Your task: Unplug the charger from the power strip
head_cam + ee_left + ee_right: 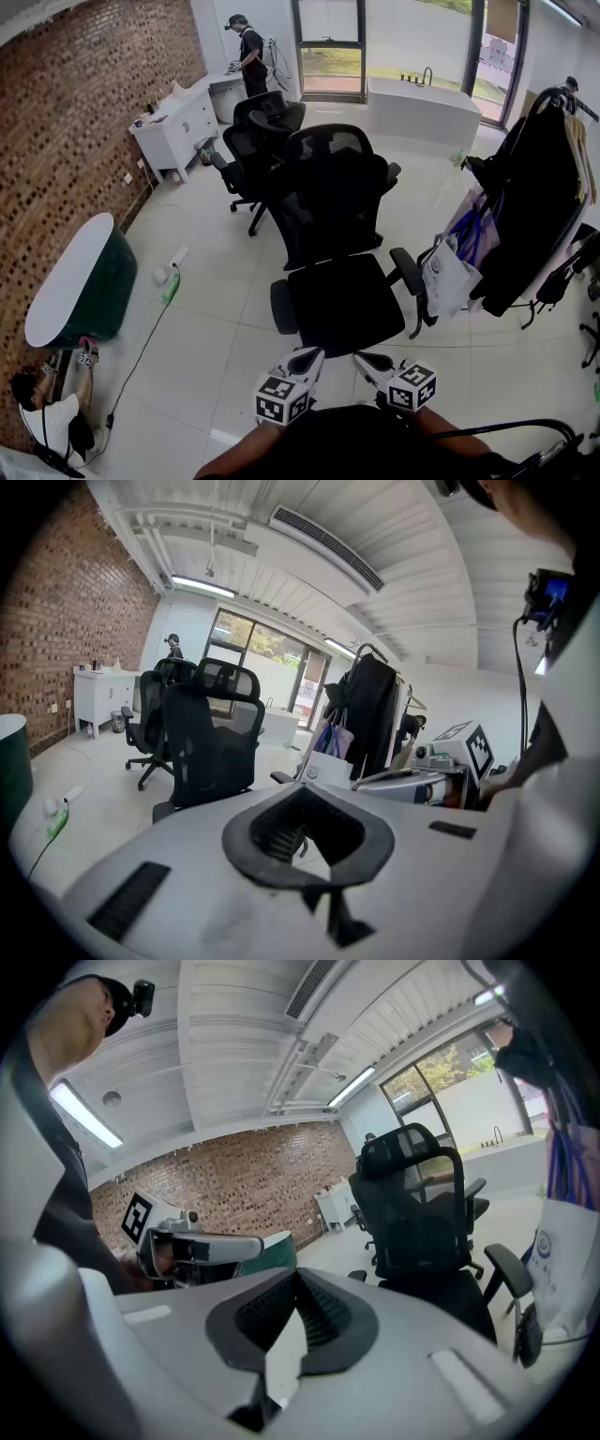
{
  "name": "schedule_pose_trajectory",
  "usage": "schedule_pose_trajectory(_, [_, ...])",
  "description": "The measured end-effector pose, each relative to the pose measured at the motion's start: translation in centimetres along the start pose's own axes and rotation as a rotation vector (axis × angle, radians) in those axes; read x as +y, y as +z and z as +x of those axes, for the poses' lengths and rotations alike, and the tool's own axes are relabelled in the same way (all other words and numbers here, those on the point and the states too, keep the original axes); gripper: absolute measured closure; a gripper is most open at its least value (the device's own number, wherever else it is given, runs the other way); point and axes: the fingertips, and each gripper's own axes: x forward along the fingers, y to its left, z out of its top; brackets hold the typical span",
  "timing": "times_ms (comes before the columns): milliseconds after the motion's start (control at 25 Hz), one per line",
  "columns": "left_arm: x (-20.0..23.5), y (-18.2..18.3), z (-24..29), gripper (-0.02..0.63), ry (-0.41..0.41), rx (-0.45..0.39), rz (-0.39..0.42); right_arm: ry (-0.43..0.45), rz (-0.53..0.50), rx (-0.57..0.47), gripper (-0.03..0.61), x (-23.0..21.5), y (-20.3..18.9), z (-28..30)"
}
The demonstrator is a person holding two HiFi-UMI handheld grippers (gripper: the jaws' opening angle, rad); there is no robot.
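From the head view, the left gripper [307, 356] and right gripper [368, 359] hang side by side, near, over a black chair [343, 302]. Each gripper view shows its own ribbed black pads brought together on nothing. Only those views catch the slatted white ceiling [394, 583] and its tube lights. Only the head view shows a person [42, 424] crouched near left by the brick wall [84, 103]. The power strip [178, 255], slim and white, lies on the glossy pale tile floor [225, 347] well to the left, beyond a green-sided tub [86, 286], trailing a black cable [141, 352]. Whether the white lump [161, 275] at its near end is the charger I cannot tell. A rack [548, 202] of dark clothes stands right.
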Motion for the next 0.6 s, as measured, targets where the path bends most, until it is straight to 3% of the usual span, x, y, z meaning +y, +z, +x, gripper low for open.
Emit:
schedule_pose_trajectory(360, [-0.50, 0.15, 0.61, 0.607, 0.019, -0.012, -0.004, 0.008, -0.015, 0.005, 0.575, -0.73, 0.02, -0.62])
schedule_pose_trajectory(600, [-0.43, -0.09, -0.13, 0.607, 0.099, -0.035, -0.034, 0.079, -0.068, 0.039, 0.575, -0.16, -0.10, -0.27])
